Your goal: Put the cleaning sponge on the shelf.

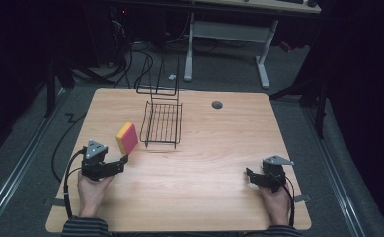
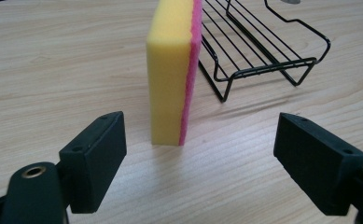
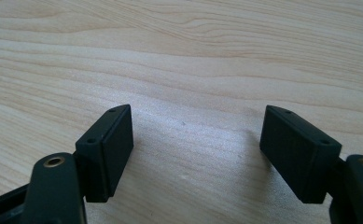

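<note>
- The sponge [image 2: 174, 70] stands on edge on the table [image 1: 204, 168], toward its left edge, touching or just beside the wire rack [image 1: 162, 121].
- The left gripper [image 2: 200, 135] has its jaws spread, the sponge ahead of them and unpinched.
- A nudge from one pad could topple the sponge against the rack.
- The right gripper [image 3: 198, 140] rests near the right edge, jaws spread and empty.

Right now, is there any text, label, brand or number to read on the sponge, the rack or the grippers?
None: no writing shows on the sponge, the rack, the table, the left gripper or the right gripper.
</note>
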Motion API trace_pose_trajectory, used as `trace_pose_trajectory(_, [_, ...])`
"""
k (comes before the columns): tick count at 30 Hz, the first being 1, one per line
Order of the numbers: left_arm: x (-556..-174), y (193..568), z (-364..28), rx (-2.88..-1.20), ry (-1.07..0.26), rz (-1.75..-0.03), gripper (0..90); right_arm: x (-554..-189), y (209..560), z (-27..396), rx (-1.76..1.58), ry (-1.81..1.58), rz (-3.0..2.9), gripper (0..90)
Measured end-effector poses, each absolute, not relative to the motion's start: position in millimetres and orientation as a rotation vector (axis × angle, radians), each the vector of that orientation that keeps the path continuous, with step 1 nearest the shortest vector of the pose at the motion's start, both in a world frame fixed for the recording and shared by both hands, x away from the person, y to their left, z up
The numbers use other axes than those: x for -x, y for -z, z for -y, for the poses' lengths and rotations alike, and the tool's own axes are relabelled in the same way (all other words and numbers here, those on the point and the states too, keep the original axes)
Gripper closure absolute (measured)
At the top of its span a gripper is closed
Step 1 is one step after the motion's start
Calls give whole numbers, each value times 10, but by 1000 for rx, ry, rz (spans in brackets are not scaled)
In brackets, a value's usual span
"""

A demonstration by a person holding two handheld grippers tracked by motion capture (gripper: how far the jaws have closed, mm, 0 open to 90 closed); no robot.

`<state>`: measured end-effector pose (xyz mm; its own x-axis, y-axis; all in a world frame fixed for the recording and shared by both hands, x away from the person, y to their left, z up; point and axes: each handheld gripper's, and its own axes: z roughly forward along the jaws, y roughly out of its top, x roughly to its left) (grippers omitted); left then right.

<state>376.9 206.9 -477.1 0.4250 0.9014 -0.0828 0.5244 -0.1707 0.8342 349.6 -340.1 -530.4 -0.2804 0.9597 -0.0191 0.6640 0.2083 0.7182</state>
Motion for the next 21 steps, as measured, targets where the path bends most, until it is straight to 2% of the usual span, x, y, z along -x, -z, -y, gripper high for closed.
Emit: trace_pose_trajectory(21, [-4035,4732,-2021,-1818,-604,-1253,209,-3496,5304,3402,-1500,-841,-2022,259])
